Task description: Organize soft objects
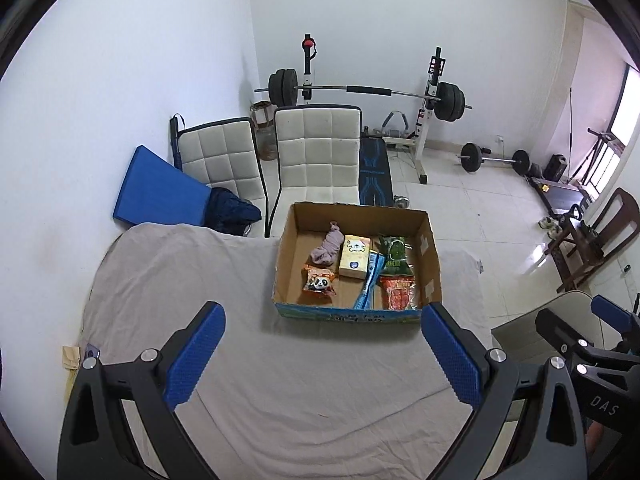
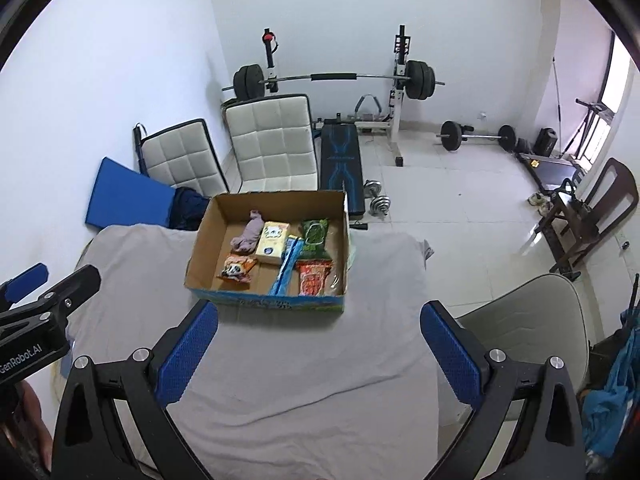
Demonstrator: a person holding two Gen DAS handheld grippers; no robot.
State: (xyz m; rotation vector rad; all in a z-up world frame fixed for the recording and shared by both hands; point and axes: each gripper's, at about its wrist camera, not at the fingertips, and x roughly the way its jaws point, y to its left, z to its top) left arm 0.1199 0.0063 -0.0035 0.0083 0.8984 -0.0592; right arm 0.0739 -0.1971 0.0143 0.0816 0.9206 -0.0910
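Note:
A cardboard box (image 1: 430, 248) (image 2: 202, 240) stands on a grey-clothed table (image 1: 200, 280) (image 2: 140, 264). In it lie a mauve cloth (image 1: 328, 248) (image 2: 248, 236), a yellow tissue pack (image 1: 354, 256) (image 2: 272, 242), a panda snack bag (image 1: 319, 282) (image 2: 236, 269), a blue wrapper (image 1: 369, 280) (image 2: 286, 266), a green bag (image 1: 394, 254) (image 2: 315, 236) and a red bag (image 1: 398, 292) (image 2: 314, 278). My left gripper (image 1: 320, 354) is open and empty, in front of the box. My right gripper (image 2: 318, 350) is open and empty, also in front of it.
Two white padded chairs (image 1: 316, 152) (image 2: 272, 144) and a blue mat (image 1: 160, 188) stand behind the table. A barbell rack (image 1: 364, 90) and a weight bench (image 2: 340, 164) stand at the back. A grey chair (image 2: 528, 320) is at the right.

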